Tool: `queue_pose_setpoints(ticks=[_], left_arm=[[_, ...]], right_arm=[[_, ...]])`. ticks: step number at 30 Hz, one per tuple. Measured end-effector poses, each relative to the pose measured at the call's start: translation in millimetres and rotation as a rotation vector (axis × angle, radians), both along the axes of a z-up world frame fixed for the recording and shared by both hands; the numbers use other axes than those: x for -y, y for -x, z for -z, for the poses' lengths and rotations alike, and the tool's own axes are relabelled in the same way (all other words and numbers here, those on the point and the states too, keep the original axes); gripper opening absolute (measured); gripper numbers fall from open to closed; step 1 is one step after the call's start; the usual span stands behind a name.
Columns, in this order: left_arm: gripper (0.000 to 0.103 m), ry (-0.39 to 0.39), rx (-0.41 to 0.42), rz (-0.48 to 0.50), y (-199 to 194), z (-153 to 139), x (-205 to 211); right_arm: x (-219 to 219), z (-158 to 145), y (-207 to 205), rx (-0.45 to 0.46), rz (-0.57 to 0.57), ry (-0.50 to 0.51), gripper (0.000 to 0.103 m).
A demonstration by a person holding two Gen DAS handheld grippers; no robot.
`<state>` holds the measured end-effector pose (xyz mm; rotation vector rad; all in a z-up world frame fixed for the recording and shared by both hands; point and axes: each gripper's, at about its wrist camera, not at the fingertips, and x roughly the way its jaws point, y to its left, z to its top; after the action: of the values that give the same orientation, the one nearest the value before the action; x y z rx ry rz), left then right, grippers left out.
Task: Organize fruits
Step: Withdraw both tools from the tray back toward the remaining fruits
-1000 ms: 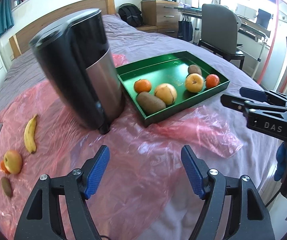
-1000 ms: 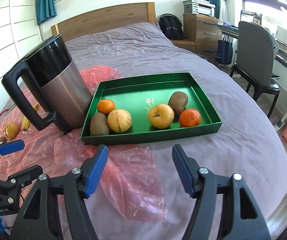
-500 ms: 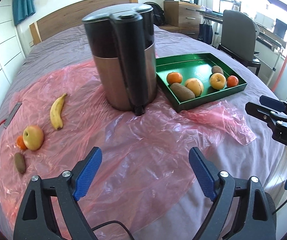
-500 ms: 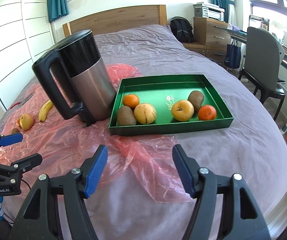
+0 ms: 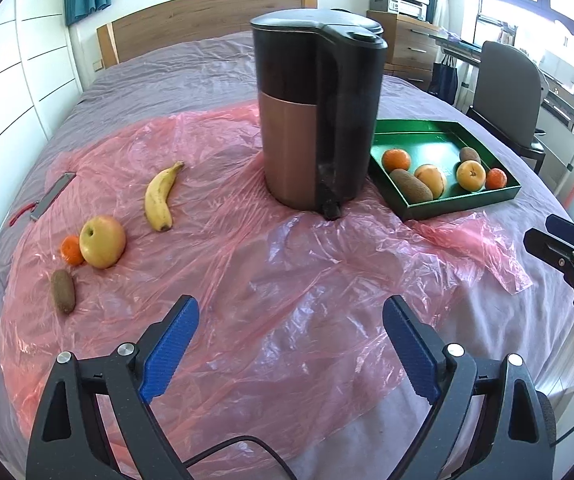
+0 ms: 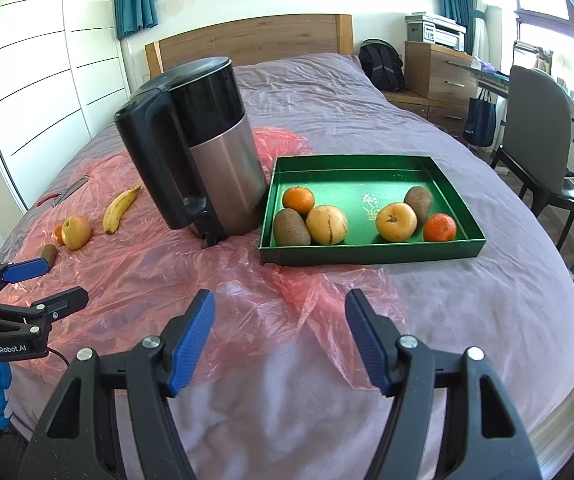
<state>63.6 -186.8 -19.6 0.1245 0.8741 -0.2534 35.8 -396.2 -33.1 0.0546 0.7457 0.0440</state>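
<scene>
On the left of the bed (image 5: 215, 76), four loose fruits lay on the pink plastic sheet (image 5: 287, 280): a kiwi (image 5: 63, 291), a small orange (image 5: 71, 250) touching a yellow apple (image 5: 102, 241), and a banana (image 5: 159, 197) a little further right. A second earlier these sat at the far left edge of the left wrist view; now they had come well into it, and the kettle (image 5: 319, 128), which had loomed tilted and close, stood further off at the centre. So the left gripper (image 5: 289, 346) had swung across toward the unsorted group.

Its fingers (image 5: 171, 346) had also parted: narrowly spaced a second before, they were spread wide and opening further, with nothing between them but bare plastic. I judged this a reach being set up for one of the loose fruits, probably the kiwi or the apple nearest it, though no contact had been made.

Right of the kettle, the green tray (image 6: 367, 258) already held six fruits, two kiwis, two oranges and two yellow round fruits, unchanged from the earlier views.

The right gripper (image 6: 281, 338) hovered over the plastic's edge in front of the tray, its fingers released at the same moderate spread as before and holding nothing. It had drawn back slightly, since the tray looked further away.

Roughly, six fruits were sorted and four remained.
</scene>
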Motion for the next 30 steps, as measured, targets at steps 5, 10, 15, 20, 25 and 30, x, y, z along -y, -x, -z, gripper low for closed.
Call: queue_pose_setpoints(ticks=[5, 10, 15, 20, 25, 30], left_arm=[[0.091, 0.016, -0.006, -0.031, 1.4, 2.1, -15.9], [0.091, 0.031, -0.007, -0.068, 2.9, 2.9, -33.3], [0.091, 0.042, -0.004, -0.104, 4.4, 3.8, -52.1], [0.091, 0.05, -0.007, -0.145, 5.2, 6.6, -73.2], [0.091, 0.056, -0.011, -0.191, 3.9, 10.4, -95.0], [0.091, 0.057, -0.017, -0.238, 2.6, 17.0, -119.1]], right_arm=[[-11.3, -3.0, 4.5, 0.003, -0.015, 0.008, 0.069], [-22.8, -4.3, 7.0, 0.003, -0.03, 0.015, 0.072], [-37.7, -6.4, 8.5, 0.005, -0.051, 0.025, 0.073], [-51.4, -7.1, 7.9, 0.003, -0.077, 0.031, 0.074], [-64.0, -5.0, 7.4, -0.004, -0.1, 0.035, 0.074], [-77.0, -2.8, 3.6, -0.012, -0.127, 0.037, 0.074]])
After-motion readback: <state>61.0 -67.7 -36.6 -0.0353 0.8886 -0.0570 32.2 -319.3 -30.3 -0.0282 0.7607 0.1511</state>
